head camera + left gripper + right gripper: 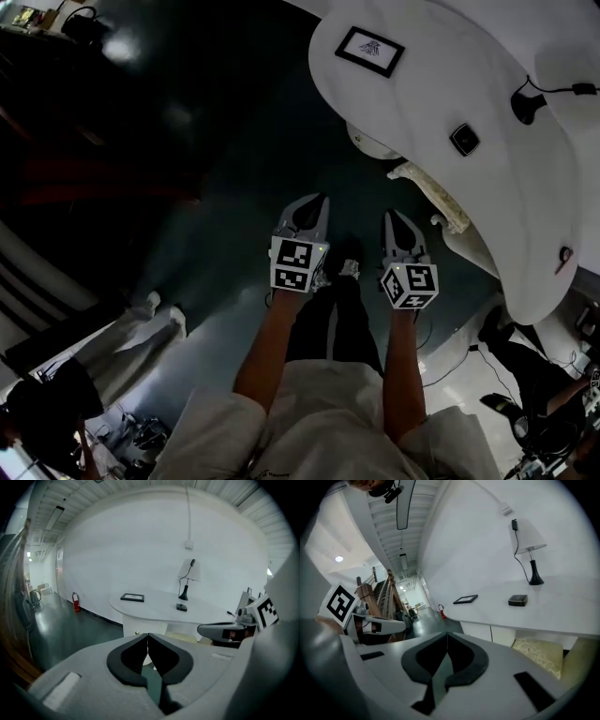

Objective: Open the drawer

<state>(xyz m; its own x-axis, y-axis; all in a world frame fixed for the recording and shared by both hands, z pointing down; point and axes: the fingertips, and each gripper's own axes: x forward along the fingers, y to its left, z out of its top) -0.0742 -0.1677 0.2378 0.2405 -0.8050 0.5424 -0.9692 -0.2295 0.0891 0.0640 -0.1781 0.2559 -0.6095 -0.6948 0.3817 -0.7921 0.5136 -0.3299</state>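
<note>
Two grippers are held side by side short of the counter. The left gripper has its fingers pressed together on nothing, and the right gripper is likewise closed and empty. Between them and the counter lies dark glossy floor. Under the counter's near edge sits a white front with a small round knob, which I take to be the drawer. It looks fully closed and is well apart from both grippers. On the counter rest a picture frame, a small black box and, farthest back by the wall, a lamp. The step in hand seems to be the approach. Next, one gripper would need to part its fingers, reach the knob, close on it and pull straight away from the counter.
</note>
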